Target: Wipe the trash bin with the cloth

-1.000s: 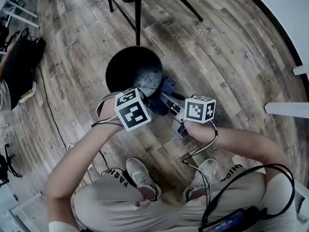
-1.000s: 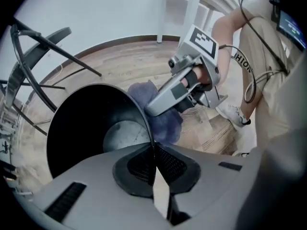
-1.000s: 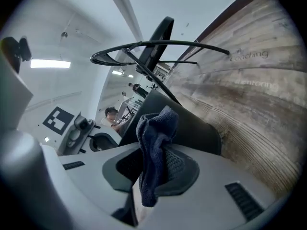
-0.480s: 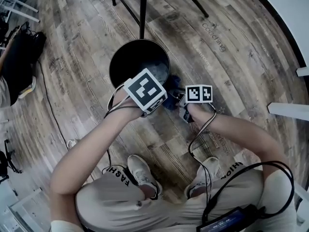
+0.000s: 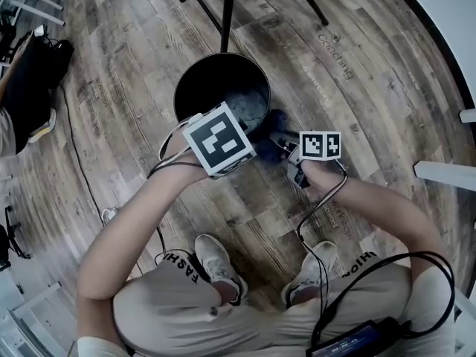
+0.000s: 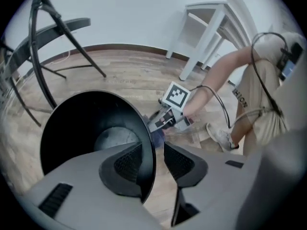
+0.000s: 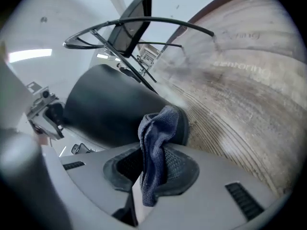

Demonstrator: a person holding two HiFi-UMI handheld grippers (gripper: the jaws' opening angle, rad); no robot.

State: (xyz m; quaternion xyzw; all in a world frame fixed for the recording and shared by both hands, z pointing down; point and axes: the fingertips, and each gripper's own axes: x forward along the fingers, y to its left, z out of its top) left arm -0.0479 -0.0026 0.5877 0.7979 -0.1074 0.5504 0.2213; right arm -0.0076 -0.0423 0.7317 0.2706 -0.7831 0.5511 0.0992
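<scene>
**binwatcher:** So how far along is the wipe-down?

**floorlevel:** Mid-job, I'd say. The right gripper (image 7: 156,169) has its jaws clamped on the crumpled dark-blue cloth (image 7: 160,128), and the cloth is pressed against the outside wall of the round black plastic trash bin (image 5: 204,84), low down near the wooden plank floor (image 5: 357,125). So the outer side is getting rubbed right now. You can't tell how much of the wall is already clean. The inside bottom looks grey and smeary, so that's probably still to do, plus the rest of the outside.

**binwatcher:** And the other hand?

**floorlevel:** The left gripper (image 6: 154,159) straddles the bin's rim, one pad inside and one outside. Its jaws have just been opening and now stand wide, so it isn't pinching the rim.

**binwatcher:** Anything changed from a second ago?

**floorlevel:** The right gripper has dropped lower beside the bin, and the left one has rolled a bit at the rim.
</scene>
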